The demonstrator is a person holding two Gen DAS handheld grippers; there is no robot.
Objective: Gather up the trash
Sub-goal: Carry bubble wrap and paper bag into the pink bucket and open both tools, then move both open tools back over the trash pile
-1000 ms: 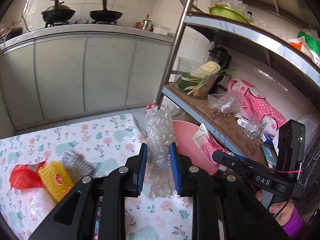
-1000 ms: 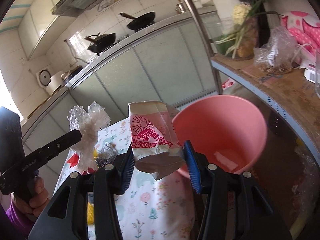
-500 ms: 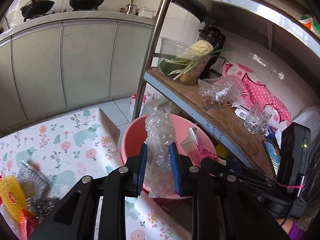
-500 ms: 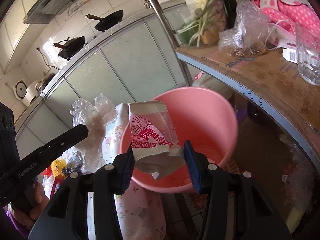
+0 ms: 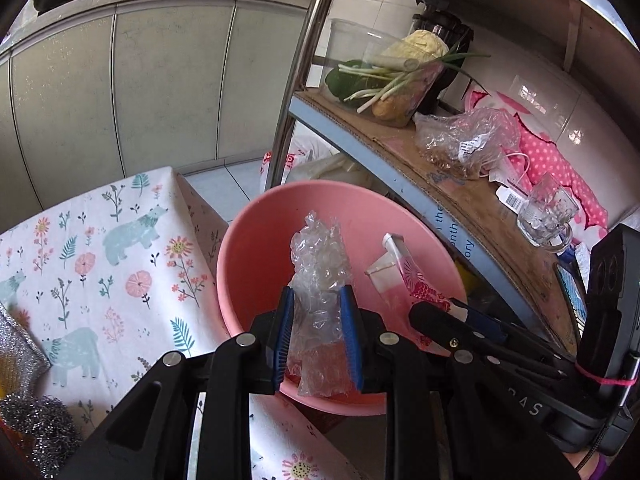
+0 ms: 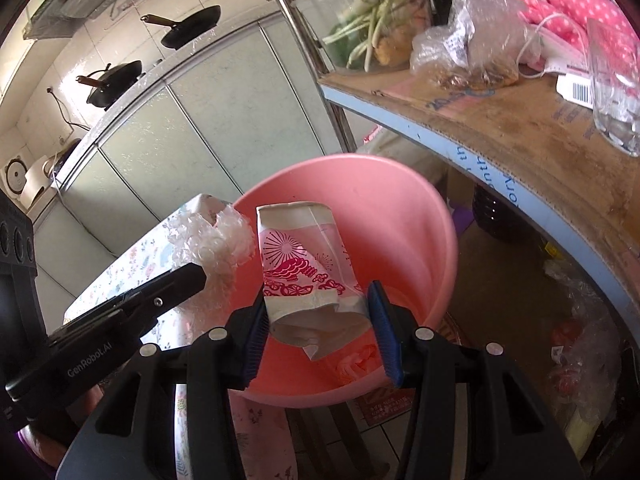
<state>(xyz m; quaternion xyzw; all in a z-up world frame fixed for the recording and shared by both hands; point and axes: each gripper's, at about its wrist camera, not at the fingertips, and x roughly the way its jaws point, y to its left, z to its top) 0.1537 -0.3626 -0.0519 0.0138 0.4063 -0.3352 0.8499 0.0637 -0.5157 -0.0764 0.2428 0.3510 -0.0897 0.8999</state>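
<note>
Crumpled bubble wrap [image 5: 320, 248]: pinched upright between the blue pads of the left gripper [image 5: 317, 291], narrow gap, firm hold. Hung above the mouth of the pink bucket [image 5: 240, 216], toward its table-side wall, not yet dropped.

Paper carton [image 6: 304, 272] (red print, squashed, open end down): sat tilted between the pads of the right gripper [image 6: 317, 294], spread much wider than the left. Looked held, though contact at the left-hand pad could not be confirmed. Also above the bucket's mouth, on its shelf side, just beside the wrap.

Inside the bucket: only something pale and crumpled low down, too unclear to name.

Beside the bucket on one side: floral tablecloth [image 5: 120, 240], with a steel scourer [image 5: 40, 428] well away from the bucket. On the other side: cardboard-lined shelf [image 6: 520, 128] carrying a glass mug [image 5: 546, 216], a clear bag [image 5: 464, 140] and greens.

Judged step: release of both pieces into the bucket.

Risks, as judged:
- Wrap very light and clingy; might stick to a pad on opening, or drift over the near rim onto the cloth.
- Carton tilted and loosely seated; could slip early or catch the rim.
- Grippers close together over one opening; could knock each other or the rim and tip the bucket.
</note>
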